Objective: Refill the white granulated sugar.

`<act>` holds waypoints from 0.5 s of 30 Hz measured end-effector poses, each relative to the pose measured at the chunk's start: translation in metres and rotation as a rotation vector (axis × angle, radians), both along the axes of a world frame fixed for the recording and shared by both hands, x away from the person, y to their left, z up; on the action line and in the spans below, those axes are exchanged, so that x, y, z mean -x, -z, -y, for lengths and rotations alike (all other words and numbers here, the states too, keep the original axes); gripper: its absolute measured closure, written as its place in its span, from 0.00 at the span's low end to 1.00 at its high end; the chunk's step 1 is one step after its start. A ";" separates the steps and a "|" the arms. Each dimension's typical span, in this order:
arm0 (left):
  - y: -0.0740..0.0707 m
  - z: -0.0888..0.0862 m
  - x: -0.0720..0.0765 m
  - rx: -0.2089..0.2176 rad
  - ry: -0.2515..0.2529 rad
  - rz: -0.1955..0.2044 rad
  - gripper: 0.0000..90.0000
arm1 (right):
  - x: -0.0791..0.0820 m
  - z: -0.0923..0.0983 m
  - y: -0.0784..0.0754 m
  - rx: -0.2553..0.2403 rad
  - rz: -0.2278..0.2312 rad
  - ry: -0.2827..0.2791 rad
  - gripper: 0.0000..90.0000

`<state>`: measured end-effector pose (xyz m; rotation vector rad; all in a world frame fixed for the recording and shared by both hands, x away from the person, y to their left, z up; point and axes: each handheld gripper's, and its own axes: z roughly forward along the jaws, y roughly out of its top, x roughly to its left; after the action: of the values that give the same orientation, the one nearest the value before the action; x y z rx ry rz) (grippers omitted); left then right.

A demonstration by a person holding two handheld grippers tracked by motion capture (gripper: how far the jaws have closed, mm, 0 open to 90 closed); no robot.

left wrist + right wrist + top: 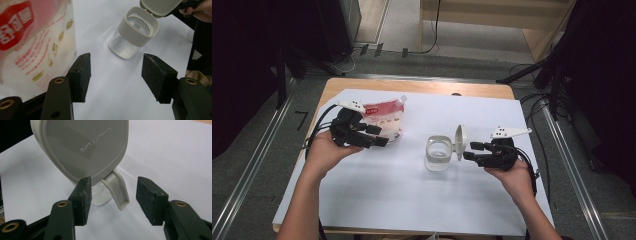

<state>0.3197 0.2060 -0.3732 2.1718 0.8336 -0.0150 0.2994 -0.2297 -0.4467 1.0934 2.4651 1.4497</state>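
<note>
Clearly the right gripper (468, 151), jaws half open and holding nothing, sits just beside the upright grey flip lid (459, 142) of the clear square jar (438, 154), while the empty, open left gripper (384, 135) flanks the red-and-white pouch (387, 117).

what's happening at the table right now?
A person works at a white-covered table with a gripper in each hand. A clear container stands mid-table with its grey flip lid swung open. The right gripper sits just beside that lid, jaws open, nothing held. The left gripper is next to a red-and-white pouch, jaws also open and empty.
</note>
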 end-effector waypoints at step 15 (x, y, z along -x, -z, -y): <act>0.000 -0.039 0.001 0.015 -0.101 0.000 0.50 | 0.000 -0.002 0.001 0.020 0.004 -0.007 0.50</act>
<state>0.3190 0.2452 -0.3728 2.1136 0.9392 0.0297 0.2993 -0.2278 -0.4478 1.0784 2.4783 1.4245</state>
